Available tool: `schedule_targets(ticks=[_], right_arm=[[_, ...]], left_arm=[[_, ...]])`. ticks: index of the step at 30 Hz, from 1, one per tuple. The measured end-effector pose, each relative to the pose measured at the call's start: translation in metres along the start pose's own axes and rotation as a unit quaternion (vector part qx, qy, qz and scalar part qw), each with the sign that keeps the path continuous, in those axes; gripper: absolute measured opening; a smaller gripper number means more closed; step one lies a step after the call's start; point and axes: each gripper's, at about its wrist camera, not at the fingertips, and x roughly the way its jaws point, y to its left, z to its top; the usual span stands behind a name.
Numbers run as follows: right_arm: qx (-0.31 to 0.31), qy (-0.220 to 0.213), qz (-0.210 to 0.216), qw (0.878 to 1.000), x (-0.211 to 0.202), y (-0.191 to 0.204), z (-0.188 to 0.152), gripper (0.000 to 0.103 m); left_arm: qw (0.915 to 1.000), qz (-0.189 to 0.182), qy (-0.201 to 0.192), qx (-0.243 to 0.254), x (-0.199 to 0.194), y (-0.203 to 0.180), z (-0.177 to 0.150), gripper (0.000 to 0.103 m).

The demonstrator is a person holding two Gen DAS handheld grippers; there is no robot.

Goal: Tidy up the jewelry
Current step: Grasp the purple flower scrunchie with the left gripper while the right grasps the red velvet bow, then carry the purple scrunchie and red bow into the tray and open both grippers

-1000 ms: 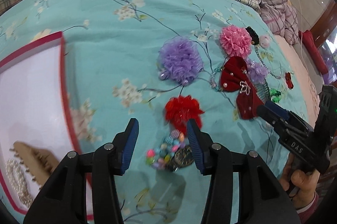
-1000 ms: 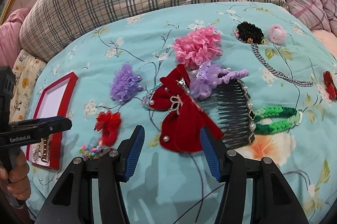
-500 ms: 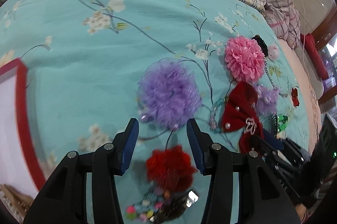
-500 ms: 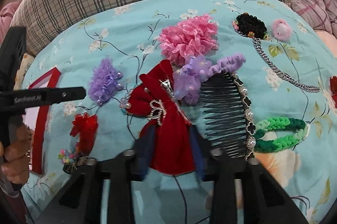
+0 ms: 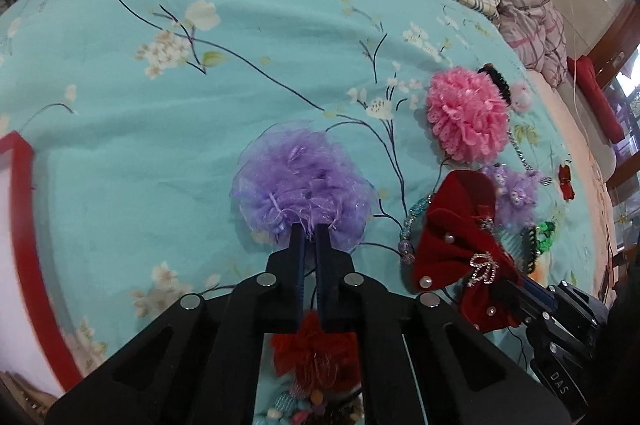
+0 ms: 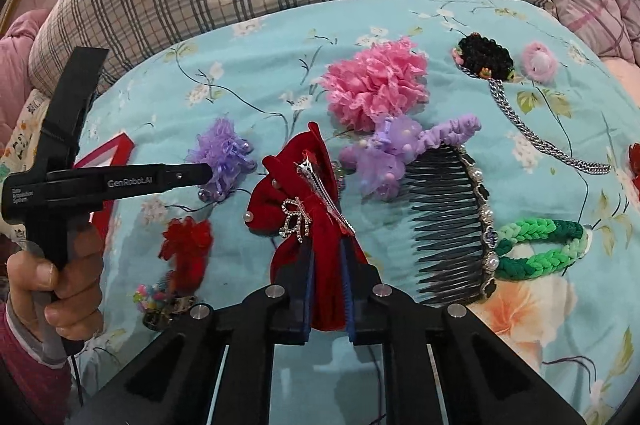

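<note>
Left wrist view shows your left gripper point(image 5: 309, 232) with its fingers pinched onto the near fringe of the fluffy purple tulle pompom point(image 5: 302, 187), which lies on the teal floral bedspread point(image 5: 168, 129). Just right of that pompom, your right gripper point(image 6: 327, 255) is closing its fingers on the lower tail of the red velvet bow point(image 6: 308, 193), pearl-studded with a rhinestone charm.

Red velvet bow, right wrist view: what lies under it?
The red velvet bow covers the teal floral bedspread; beads peek out at its left edge. The rest beneath is hidden.
</note>
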Motion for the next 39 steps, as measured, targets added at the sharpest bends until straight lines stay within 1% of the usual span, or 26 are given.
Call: schedule_targets(ticks=[8,12,16,21,28,33,39], right_arm=[[-0.008,-0.009,0.017,1.0,-0.006,0.024,0.003,0.01],[-0.014,-0.013,0.034,0.999,-0.008,0.043,0.008,0.01],[-0.025,-0.013,0.058,0.998,-0.003,0.07,0.014,0.01],[-0.042,-0.01,0.087,0.995,0.005,0.108,0.022,0.01],[-0.065,-0.003,0.127,0.99,0.018,0.164,0.031,0.01],[-0.082,0.004,0.153,0.985,0.032,0.206,0.035,0.01],[-0.095,0.016,0.174,0.98,0.051,0.247,0.039,0.01]], left_arm=[[0.9992,0.009,-0.036,-0.012,-0.052,0.023,-0.012,0.002],[0.9983,0.017,-0.054,-0.018,-0.079,0.038,-0.023,0.002],[0.9969,0.025,-0.068,-0.032,-0.1,0.057,-0.032,0.002],[0.9944,0.041,-0.08,-0.055,-0.124,0.09,-0.047,0.002],[0.9896,0.072,-0.094,-0.082,-0.148,0.137,-0.061,0.002],[0.9852,0.092,-0.103,-0.102,-0.163,0.17,-0.066,0.002],[0.981,0.102,-0.107,-0.126,-0.166,0.206,-0.069,0.002]])
